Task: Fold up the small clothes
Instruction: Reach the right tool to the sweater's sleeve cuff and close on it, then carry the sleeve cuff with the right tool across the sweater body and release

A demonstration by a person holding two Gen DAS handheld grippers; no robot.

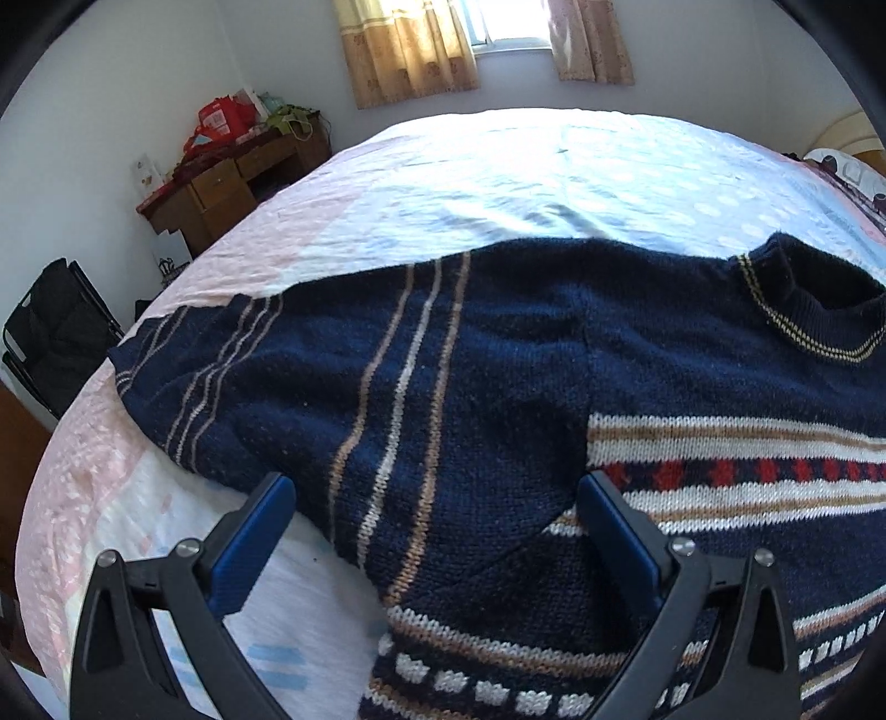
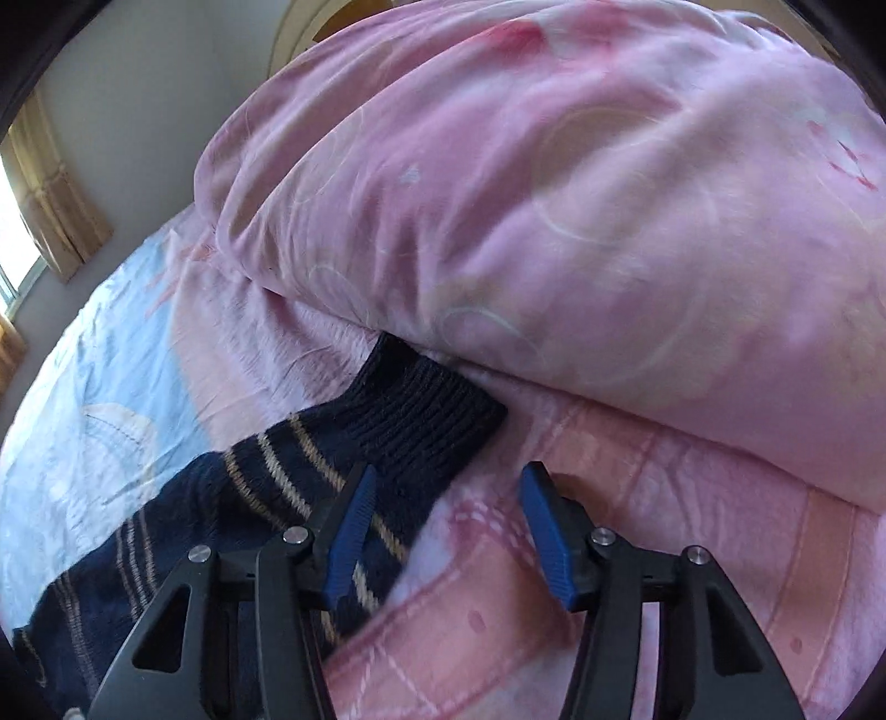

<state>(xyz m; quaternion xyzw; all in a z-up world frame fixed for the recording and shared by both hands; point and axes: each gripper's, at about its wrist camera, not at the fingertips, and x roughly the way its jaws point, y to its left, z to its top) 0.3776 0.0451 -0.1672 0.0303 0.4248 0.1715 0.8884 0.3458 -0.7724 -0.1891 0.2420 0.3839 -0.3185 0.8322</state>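
A small navy knit sweater (image 1: 498,376) with tan, white and red stripes lies spread flat on the bed. Its left sleeve (image 1: 221,382) stretches to the left and its collar (image 1: 803,299) is at the upper right. My left gripper (image 1: 437,493) is open, low over the sleeve where it joins the body, holding nothing. In the right wrist view the other sleeve (image 2: 288,487) ends in a ribbed cuff (image 2: 426,404). My right gripper (image 2: 446,482) is open, its left finger over the sleeve near the cuff, its right finger over the bed.
The bed has a pink and pale blue sheet (image 1: 498,177). A big pink duvet (image 2: 581,221) is piled just beyond the cuff. A wooden desk with clutter (image 1: 232,171) and a black chair (image 1: 50,332) stand left of the bed. A curtained window (image 1: 487,39) is behind.
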